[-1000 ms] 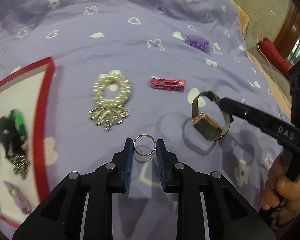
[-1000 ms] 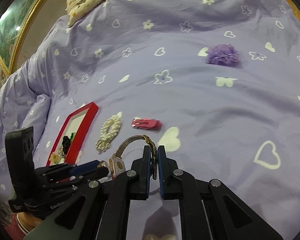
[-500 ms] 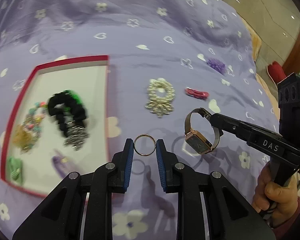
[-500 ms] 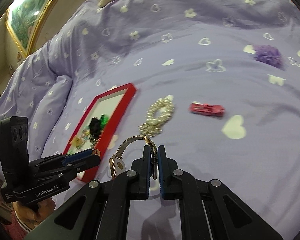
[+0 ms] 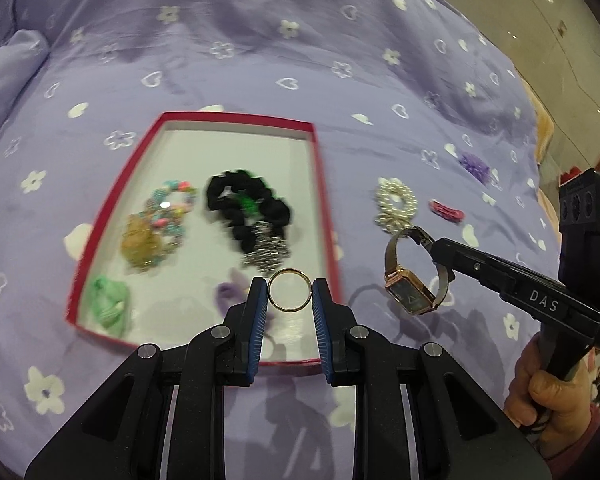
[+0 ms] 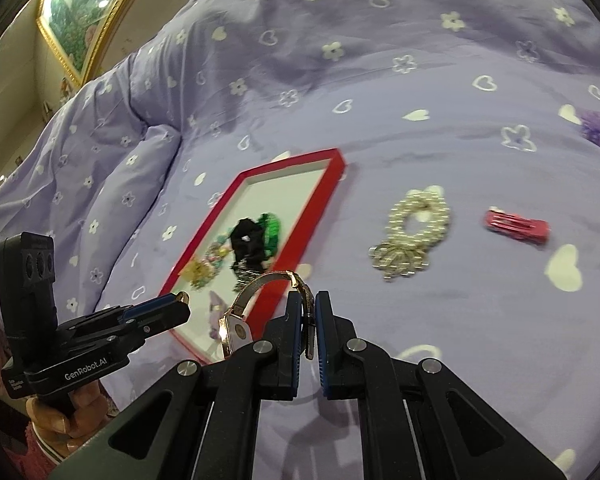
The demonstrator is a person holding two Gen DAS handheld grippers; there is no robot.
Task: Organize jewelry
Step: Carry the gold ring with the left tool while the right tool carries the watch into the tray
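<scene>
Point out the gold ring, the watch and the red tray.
gold ring (image 5: 274, 302), left wrist view, on its band's lower left.
watch (image 5: 410, 300), left wrist view, on its face.
red tray (image 5: 236, 119), left wrist view, on its far rim.

Looks like a bedroom at home: everything sits on a bed with a lilac duvet (image 6: 380, 80) printed with hearts and flowers. Left of the bed there's a gold-framed painting (image 6: 80, 12) on the wall, right of it tiled floor (image 5: 520, 20).

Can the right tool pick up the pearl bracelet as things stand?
Probably not yet. The right tool is shut on the watch strap, so it has no free grip. The pearl bracelet itself lies uncovered on the bedspread, nothing over it.
</scene>
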